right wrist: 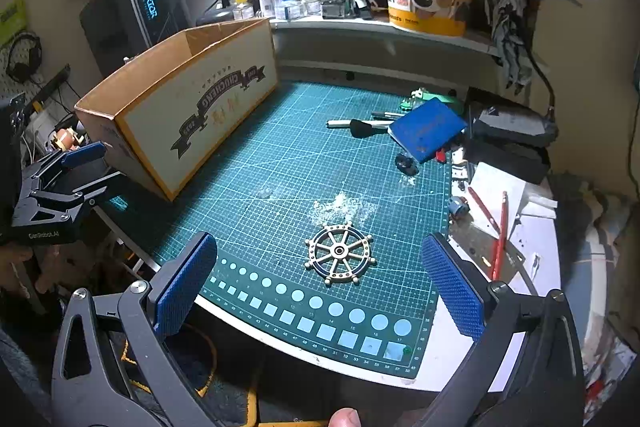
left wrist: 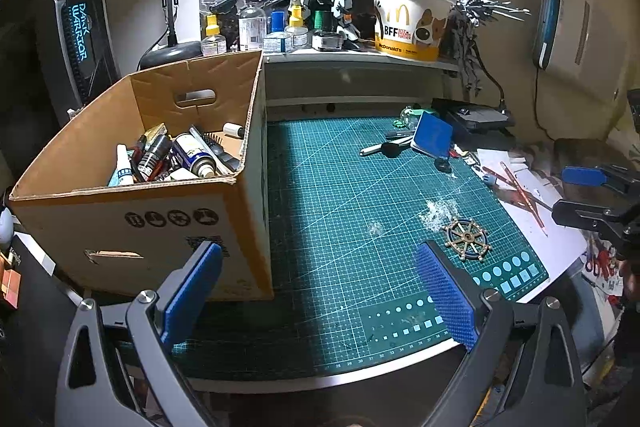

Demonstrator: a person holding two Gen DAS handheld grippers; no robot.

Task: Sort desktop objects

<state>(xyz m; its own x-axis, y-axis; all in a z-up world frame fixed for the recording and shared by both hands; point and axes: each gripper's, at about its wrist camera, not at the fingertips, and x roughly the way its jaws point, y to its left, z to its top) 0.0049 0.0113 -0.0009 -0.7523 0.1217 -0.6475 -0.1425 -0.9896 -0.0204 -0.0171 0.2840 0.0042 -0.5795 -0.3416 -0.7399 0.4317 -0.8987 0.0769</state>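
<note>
Straight ahead of my right hand-held gripper, between the lines of its two spread blue pads, lies the brass ship's wheel, flat on the green cutting mat near the mat's front edge. Those jaws stand wide open and hold nothing. I judge this is the next piece to sort, and the right side is plainly the nearer: from my left hand-held gripper, also wide open and empty, the same wheel sits off to the right, just beyond the right pad.

Being round, the wheel has no long axis to line up with; what matters is that it lies flat, so I expect I would have to come down over it and close across its rim or spokes.

The cardboard box, already holding tubes and cans, stands on the left of the counter, closer to my left side, so a carry from the right would cross the mat. The blue notebook and a brush wait further back.
</note>
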